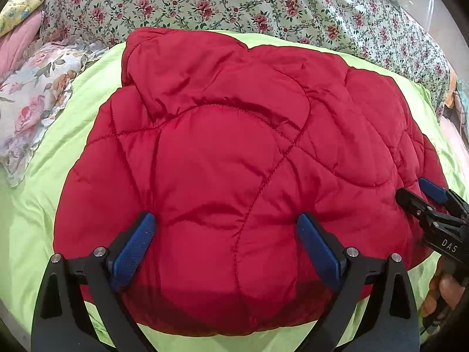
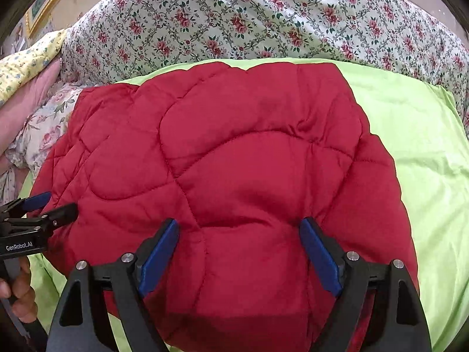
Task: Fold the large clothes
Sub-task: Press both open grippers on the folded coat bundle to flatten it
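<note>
On the bed, nearest each camera, a pair of black tongs with blue ribbed pads stood spread wide over a red quilted jacket point(image 1: 234, 161), which lay folded into a puffy mound on a lime-green sheet point(image 1: 38, 220). The left tongs point(image 1: 225, 228) had both pads pressing down into the padding on either side of a bulge, gripping nothing. The right tongs point(image 2: 239, 231) sat the same way, wide apart with padding swelling between the pads and no fold pinched.

The left view alone showed a rounded, hood-like flap at the jacket's far left corner and the right tongs entering from the right edge, a hand point(image 1: 442, 290) below them. The right view alone showed the jacket's straight far hem, the broad bare green sheet to the right, the left tongs at the left edge above a hand point(image 2: 17, 290), and a gilt picture frame point(image 2: 49, 3) in the upper left corner.

The jacket's shell was smooth and slightly shiny, stitched in curved lines. Beyond it lay a pale flowered pillow point(image 1: 35, 94), pink and yellow bedding, then a rose-print quilt point(image 1: 234, 3) heaped across the back.
</note>
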### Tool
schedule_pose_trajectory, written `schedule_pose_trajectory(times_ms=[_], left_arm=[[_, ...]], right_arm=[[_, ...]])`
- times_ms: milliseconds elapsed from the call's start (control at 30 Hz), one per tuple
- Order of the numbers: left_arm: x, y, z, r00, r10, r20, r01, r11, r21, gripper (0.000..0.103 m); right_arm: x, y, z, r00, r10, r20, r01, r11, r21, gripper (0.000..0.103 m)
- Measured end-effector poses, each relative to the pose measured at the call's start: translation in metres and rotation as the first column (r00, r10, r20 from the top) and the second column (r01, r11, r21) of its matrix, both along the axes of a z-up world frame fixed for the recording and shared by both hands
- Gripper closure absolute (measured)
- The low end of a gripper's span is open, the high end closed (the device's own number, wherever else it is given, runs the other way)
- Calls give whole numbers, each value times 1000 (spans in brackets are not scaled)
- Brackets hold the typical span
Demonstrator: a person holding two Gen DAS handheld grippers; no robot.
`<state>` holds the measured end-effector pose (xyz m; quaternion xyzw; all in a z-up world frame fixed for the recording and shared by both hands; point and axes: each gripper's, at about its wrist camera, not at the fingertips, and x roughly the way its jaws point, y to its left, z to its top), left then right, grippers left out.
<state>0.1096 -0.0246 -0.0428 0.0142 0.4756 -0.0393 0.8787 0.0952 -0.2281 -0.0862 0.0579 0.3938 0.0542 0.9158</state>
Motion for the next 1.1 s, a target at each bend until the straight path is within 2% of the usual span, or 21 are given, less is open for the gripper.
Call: schedule_pose_trajectory(times_ms=[533,667,867,1100], left_arm=[[-19,4,6,1000,-13,-6,13,1000,-9,5],[-21,12,13,1000,-9,4,9,998,-56,5],[-7,40,12,999,35,1,-34,994,-105,5],[8,58,7,998,67,-2,-67,994,-90,5]], right_arm=[[-6,-2,-3,1000,-9,1,9,1000,10,17],[-6,-3,-3,1000,-9,-6,9,1000,15,17],[-3,-9,3,999,3,-40,-1,999,46,17],[5,-41,6,996,-71,-61,77,992,105,19]])
